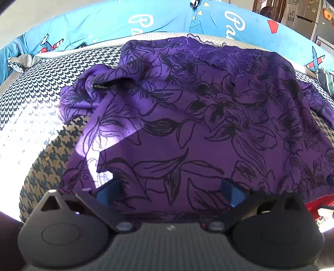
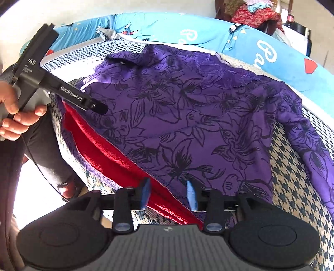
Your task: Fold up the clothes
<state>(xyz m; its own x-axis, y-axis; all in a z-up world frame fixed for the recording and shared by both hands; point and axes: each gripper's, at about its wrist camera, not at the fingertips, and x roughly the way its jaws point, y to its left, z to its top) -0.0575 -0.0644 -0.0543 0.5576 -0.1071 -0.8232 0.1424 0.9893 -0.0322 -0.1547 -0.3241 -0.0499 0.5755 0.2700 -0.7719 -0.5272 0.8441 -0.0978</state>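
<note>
Purple top (image 1: 187,116): spread on bed (image 1: 31,100), over red cloth (image 2: 117,158).
Left hand-held gripper (image 1: 171,190): spread wide over the top.
Right hand-held gripper (image 2: 168,192): parted, near hem between.

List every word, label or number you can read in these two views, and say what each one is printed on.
"GenRobot.AI": white print on the black arm of the left claw.
"Pa": start of a white script word on the blue bedding; the rest is hidden.
Small white print on the claw's upper bar: ends in "AS", the lines under it too small to read.
Sign on the fridge: too blurred to read.
</note>
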